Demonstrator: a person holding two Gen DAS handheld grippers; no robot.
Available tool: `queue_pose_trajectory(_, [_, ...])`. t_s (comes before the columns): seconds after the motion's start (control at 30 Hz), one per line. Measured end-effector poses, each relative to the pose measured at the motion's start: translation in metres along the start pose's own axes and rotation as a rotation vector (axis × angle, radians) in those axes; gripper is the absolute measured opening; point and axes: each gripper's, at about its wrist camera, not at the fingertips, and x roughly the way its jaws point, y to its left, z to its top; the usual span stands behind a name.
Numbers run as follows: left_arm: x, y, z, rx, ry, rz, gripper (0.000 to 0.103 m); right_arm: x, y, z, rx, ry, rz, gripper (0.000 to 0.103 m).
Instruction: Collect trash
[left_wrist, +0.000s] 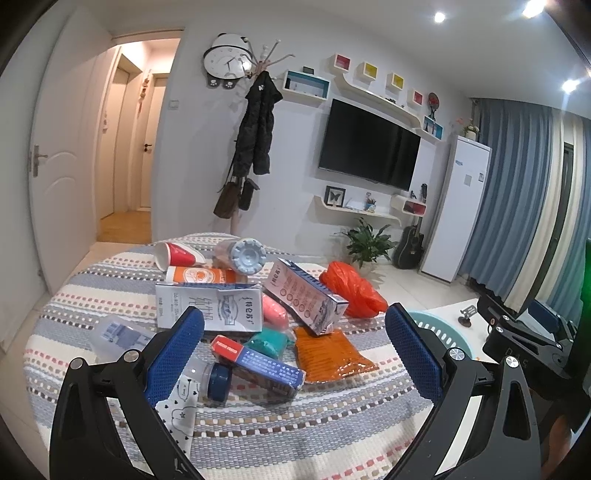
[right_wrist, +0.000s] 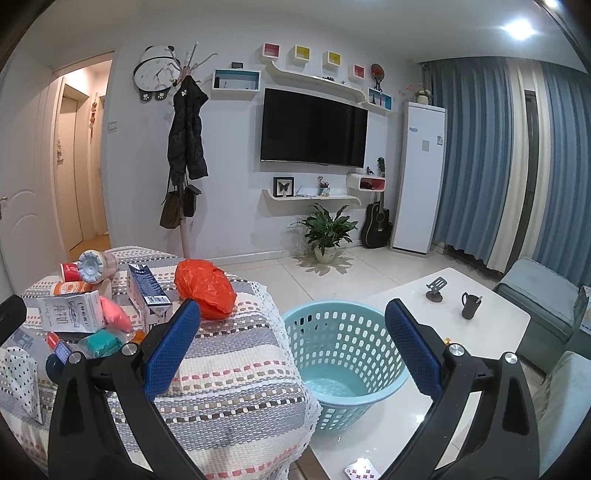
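A pile of trash lies on a table with a striped woven cloth (left_wrist: 295, 417): a white milk carton (left_wrist: 210, 306), a long box (left_wrist: 306, 299), an orange plastic bag (left_wrist: 351, 290), an orange snack packet (left_wrist: 332, 354), a red-and-blue box (left_wrist: 258, 363), a red paper cup (left_wrist: 177, 254) and a plastic bottle (left_wrist: 243, 254). My left gripper (left_wrist: 295, 350) is open and empty above the pile. My right gripper (right_wrist: 291, 343) is open and empty, over the rim of an empty light-blue basket (right_wrist: 343, 362) to the right of the table. The orange bag (right_wrist: 205, 288) also shows there.
A white coffee table (right_wrist: 480, 332) behind the basket holds a dark mug (right_wrist: 470, 304) and a small stand (right_wrist: 436, 290). A grey sofa (right_wrist: 543, 306) sits at right. A potted plant (right_wrist: 327, 230), guitar (right_wrist: 376, 219) and coat rack (right_wrist: 184, 155) stand along the far wall.
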Motion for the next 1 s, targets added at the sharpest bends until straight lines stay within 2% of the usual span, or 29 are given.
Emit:
queue_pose_trajectory(0.67, [-0.003, 0.006, 0.002, -0.011, 0.002, 0.023, 0.095, -0.001, 0.001, -0.003, 0.009, 0.010, 0.048, 0.095])
queue_pose_trajectory(0.87, [-0.025, 0.040, 0.001, -0.036, -0.032, 0.130, 0.095, -0.003, 0.005, -0.004, -0.003, 0.001, 0.072, 0.095])
queue_pose_trajectory(1.0, [-0.036, 0.076, -0.009, -0.071, -0.005, 0.229, 0.095, 0.000, 0.006, -0.006, 0.005, 0.016, 0.112, 0.095])
